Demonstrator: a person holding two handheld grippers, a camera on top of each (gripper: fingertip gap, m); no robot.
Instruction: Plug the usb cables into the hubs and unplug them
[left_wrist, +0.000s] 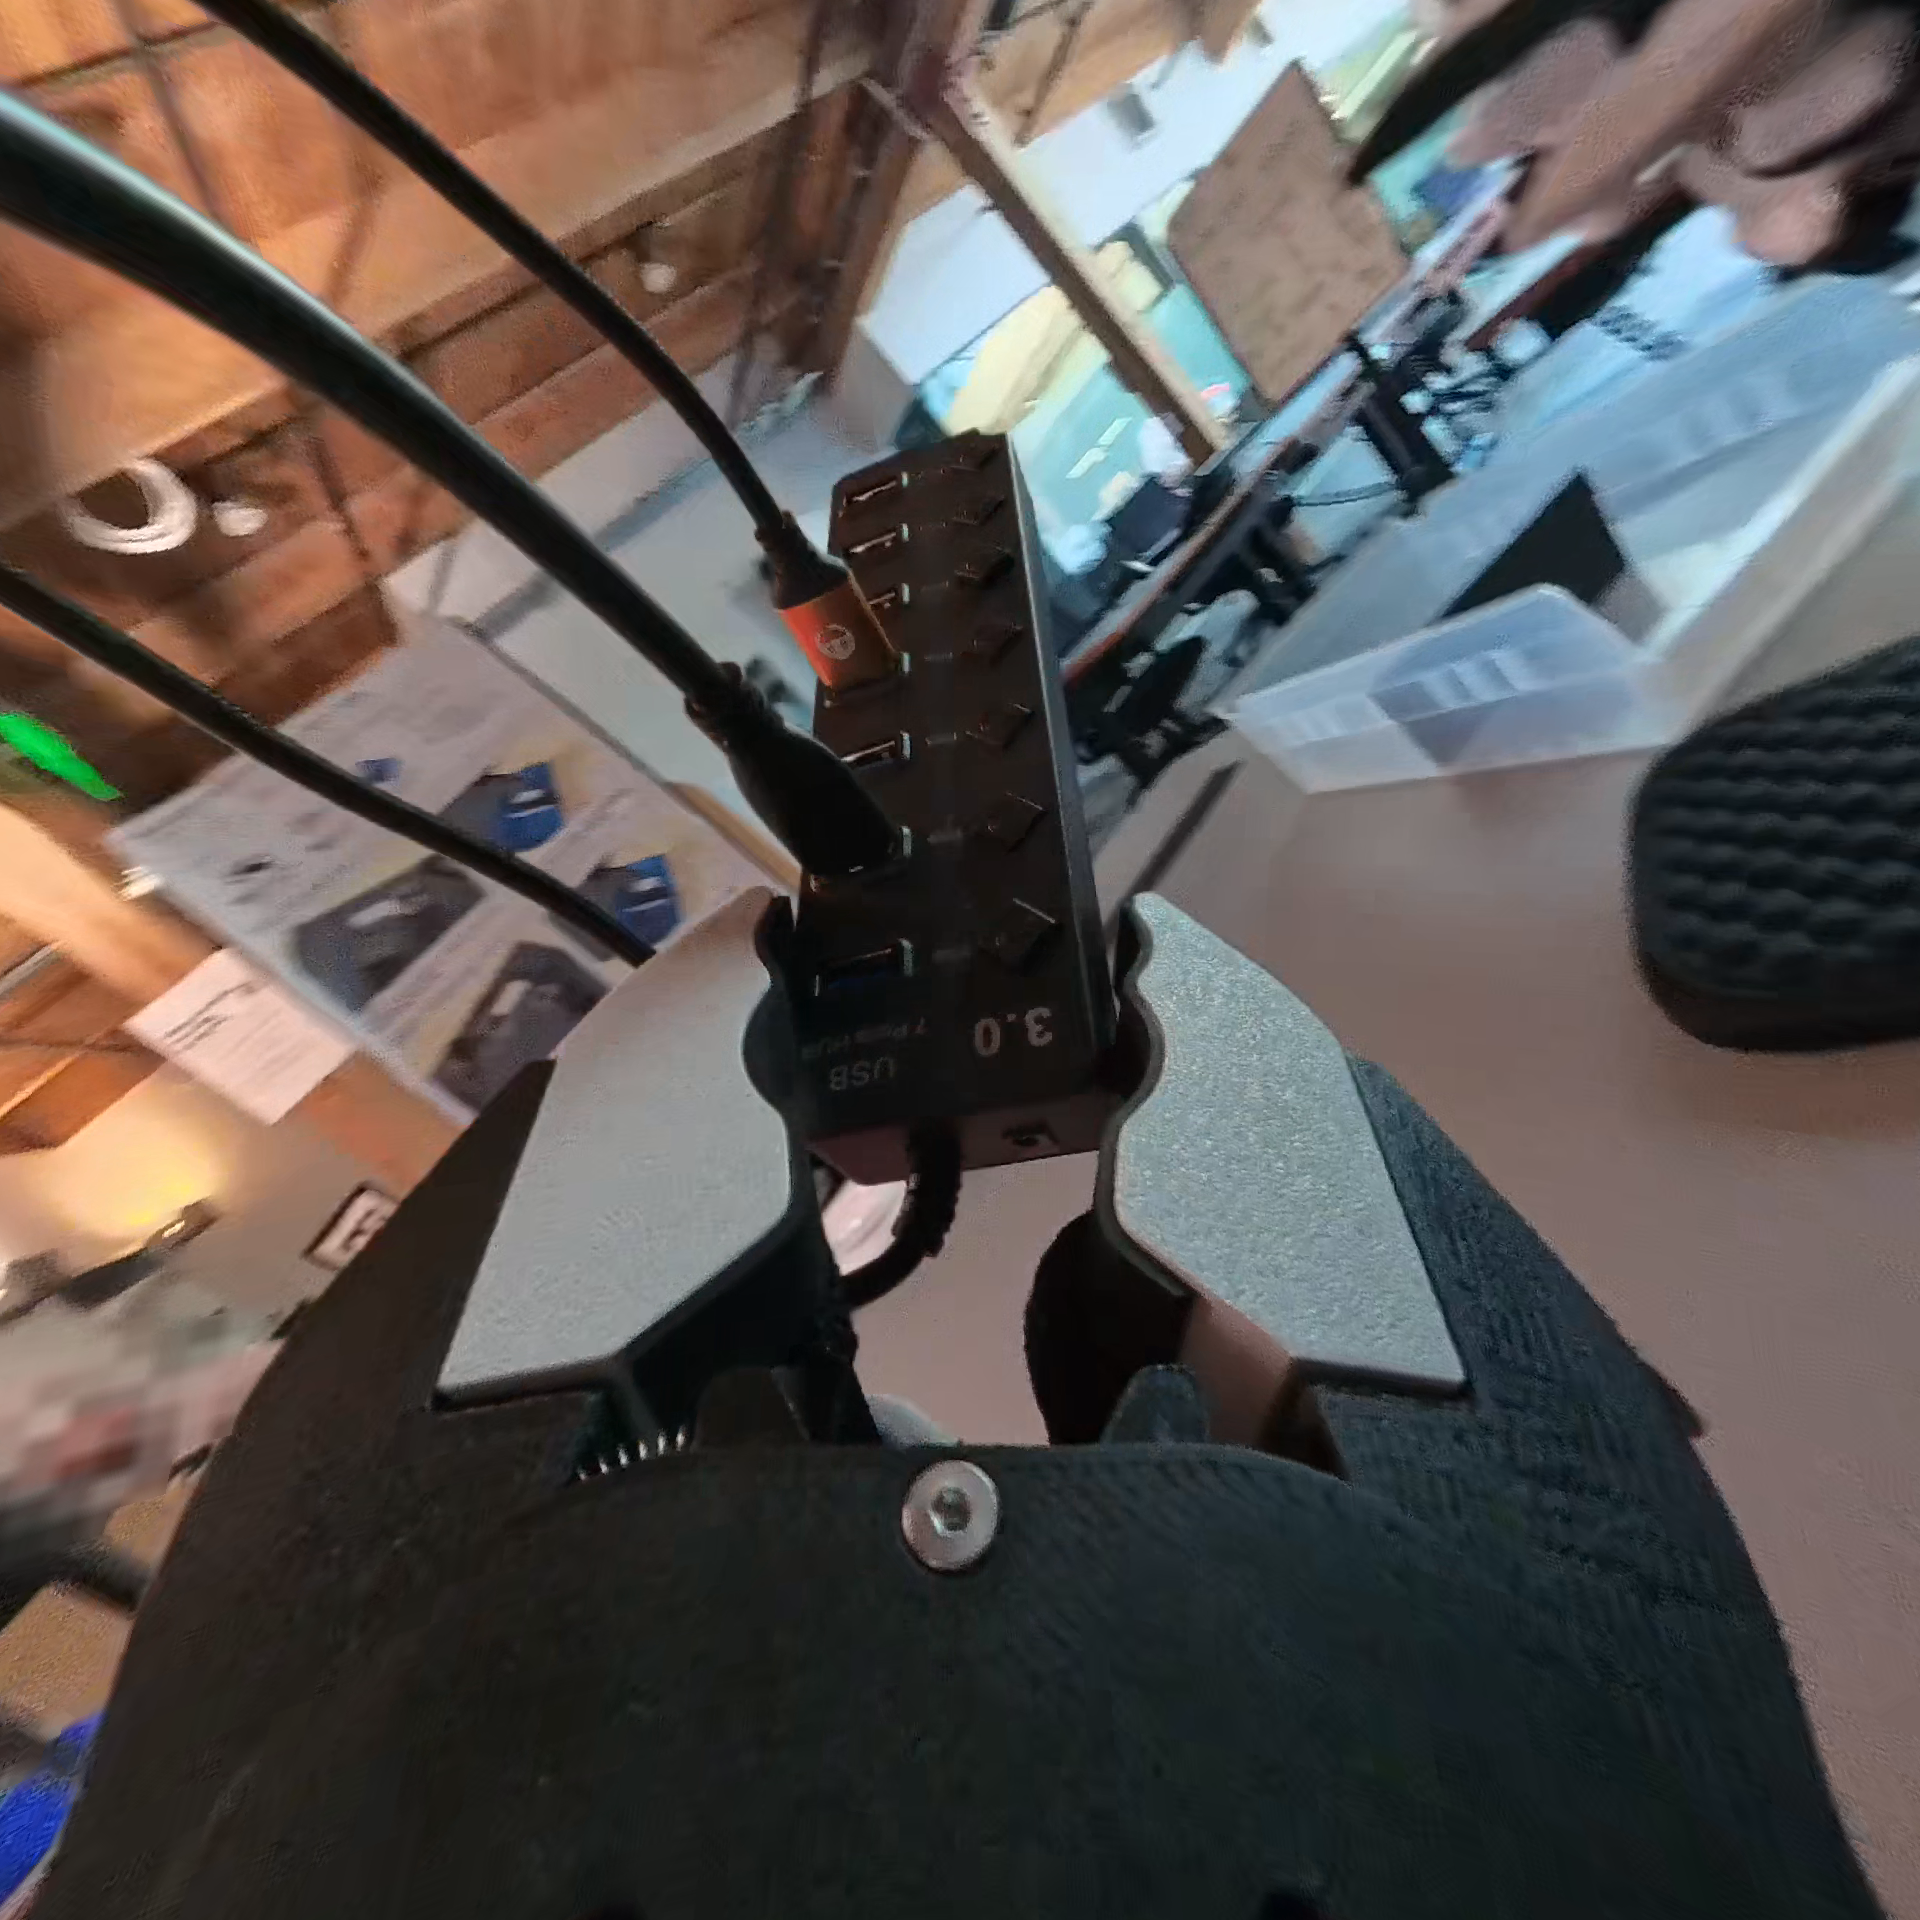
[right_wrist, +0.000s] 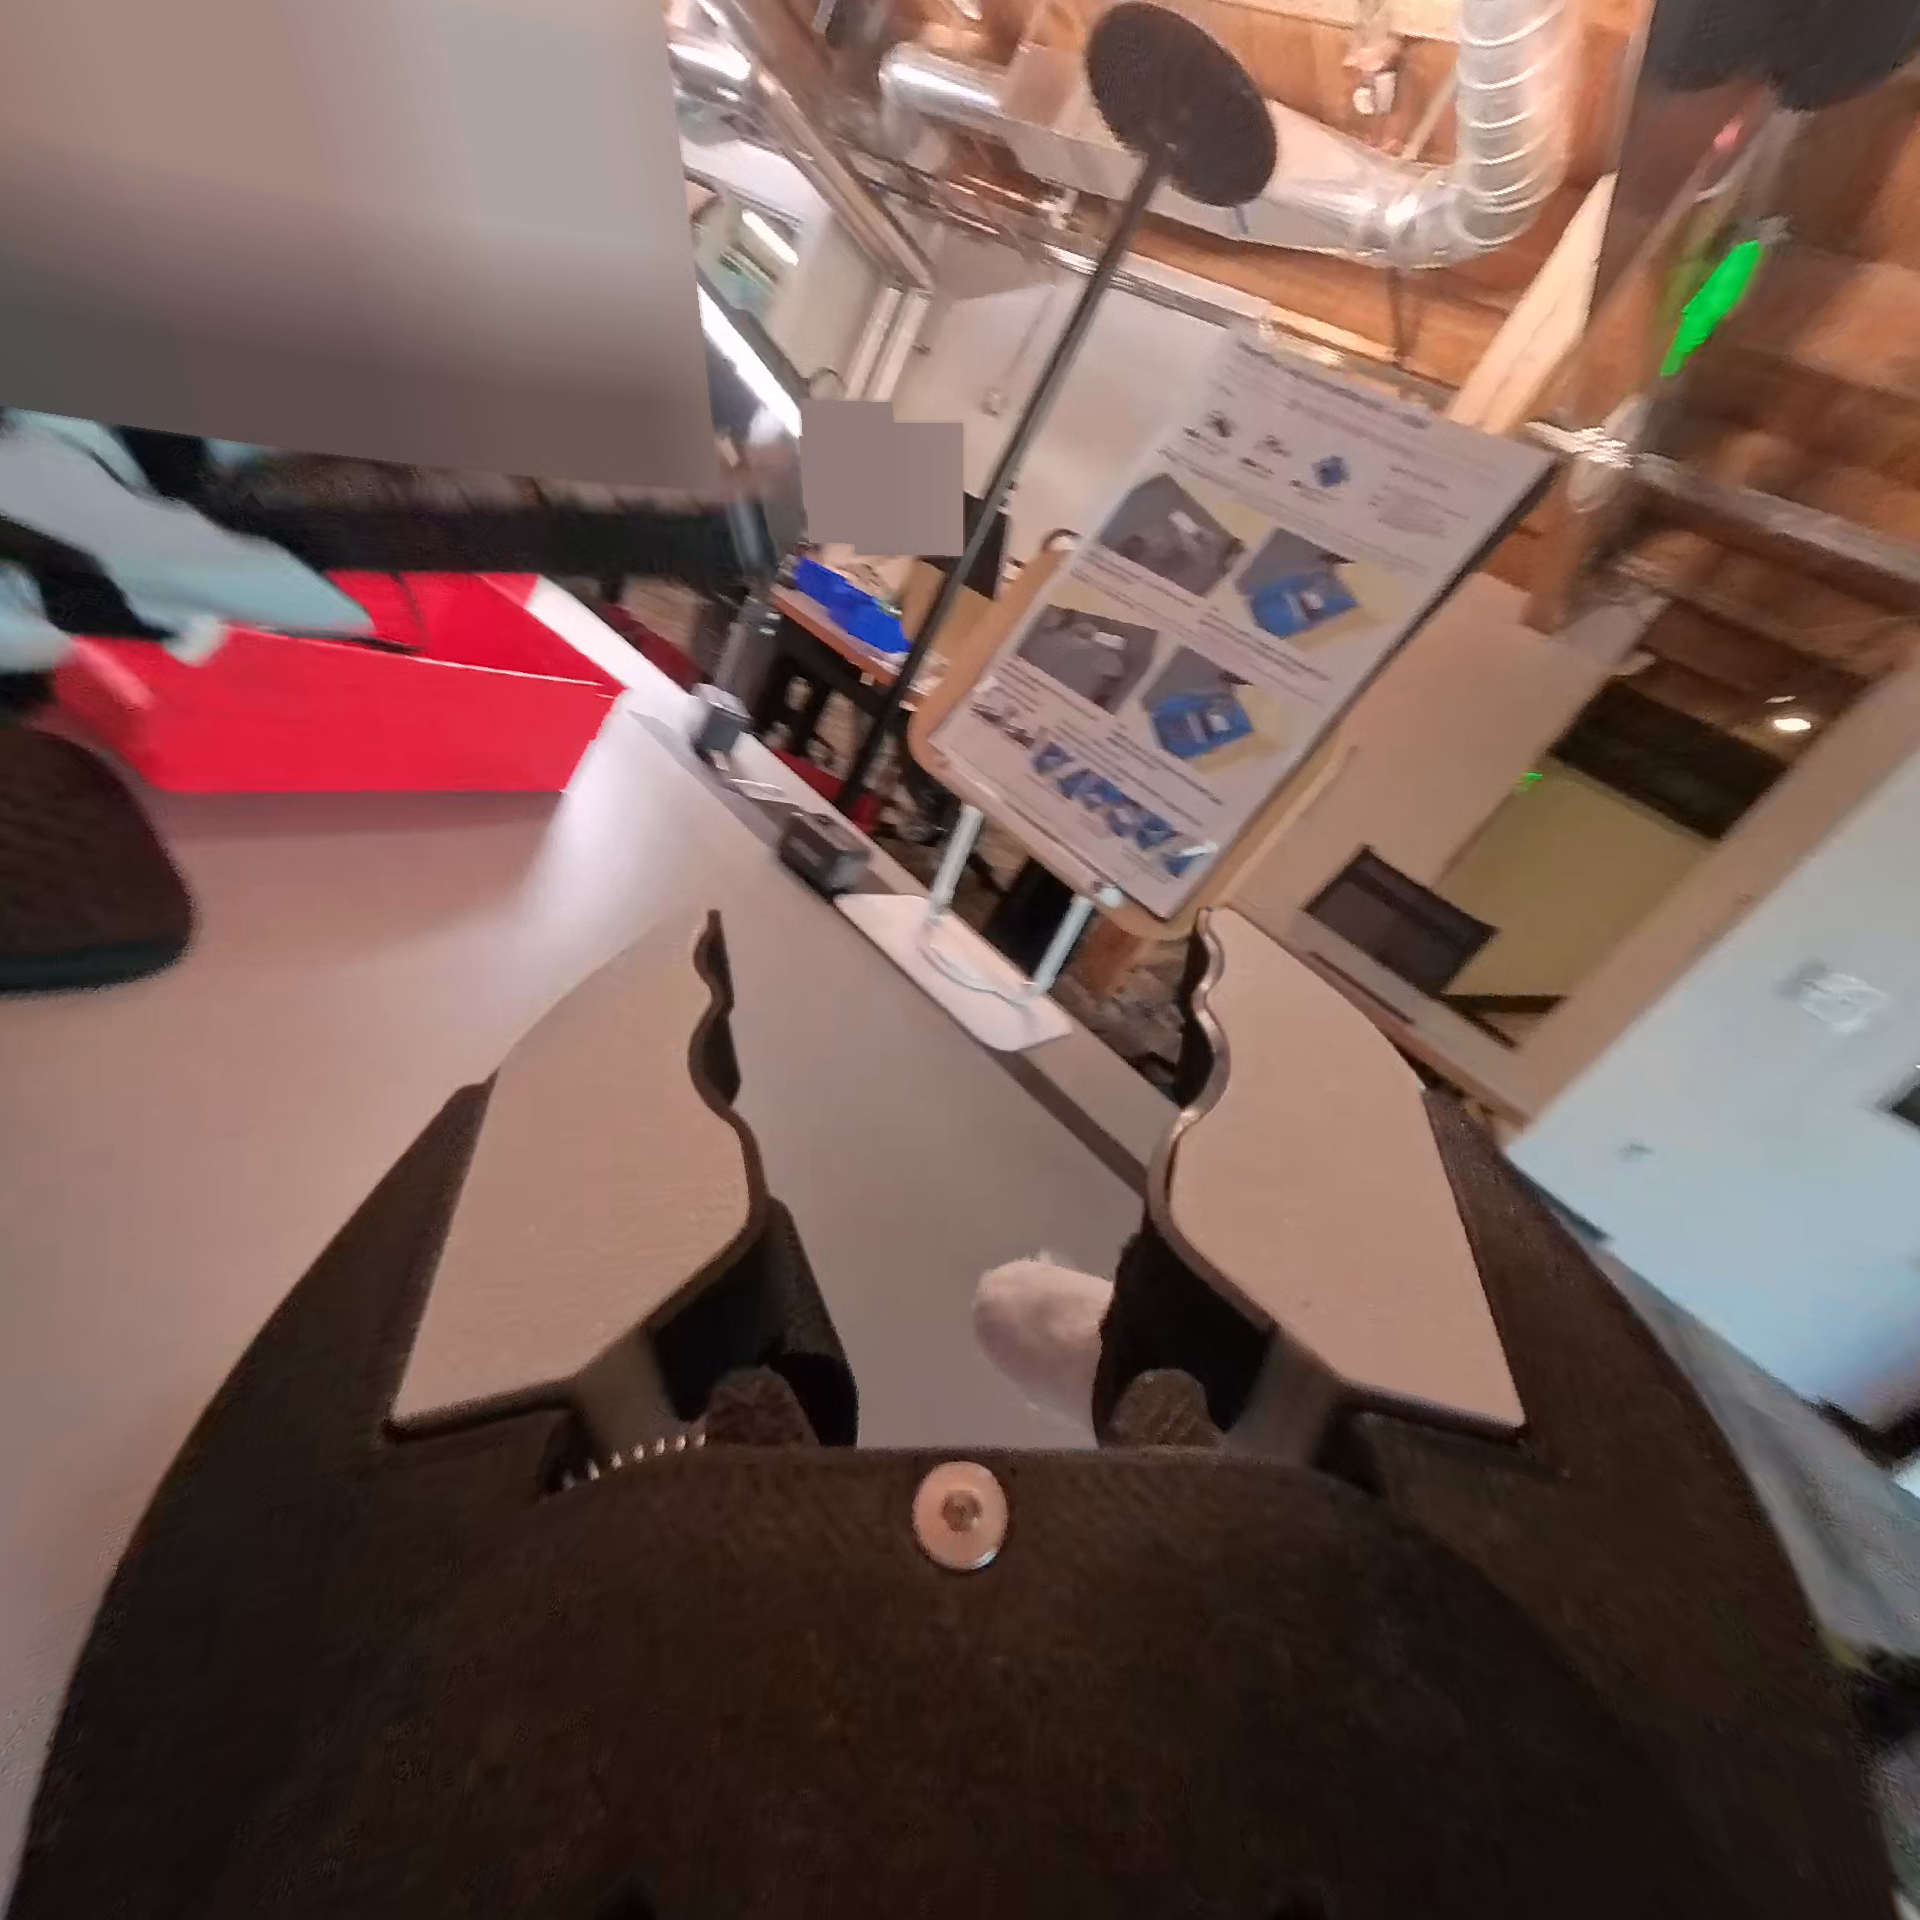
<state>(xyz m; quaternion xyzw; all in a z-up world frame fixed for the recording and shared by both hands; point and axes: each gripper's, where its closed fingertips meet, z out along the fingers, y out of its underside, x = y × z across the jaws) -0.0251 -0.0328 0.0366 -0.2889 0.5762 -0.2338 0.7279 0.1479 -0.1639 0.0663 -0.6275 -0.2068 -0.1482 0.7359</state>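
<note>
We see the left hand-held gripper (left_wrist: 940, 1023) pinching a long black hub (left_wrist: 961, 790) by its near end. Its two grey fingers (left_wrist: 644, 1153) press on the hub's two sides. The hub sticks out away from the gripper and is lifted off the worktop (left_wrist: 1403, 997). It has a row of slots down one side and a row of little square buttons next to them.

Two cables are plugged into the hub. One has an orange plug (left_wrist: 840, 634) and sits in a slot near the middle of the row. The other has a fat black plug (left_wrist: 805, 795) and sits lower down, closer to the fingers. Both cables run up and off to the left. A third thin black cable (left_wrist: 312, 769) passes behind the left finger, and we cannot tell where it ends. A short braided cord (left_wrist: 930, 1216) hangs from the near end of the hub.

The right hand-held gripper (right_wrist: 956, 997) is spread wide with nothing between its fingers. It points across the pale worktop (right_wrist: 312, 987) toward a picture board on a stand (right_wrist: 1195, 665). A red box (right_wrist: 343, 696) sits far back on the left. A clear plastic tray (left_wrist: 1455, 691) lies on the worktop behind the hub
</note>
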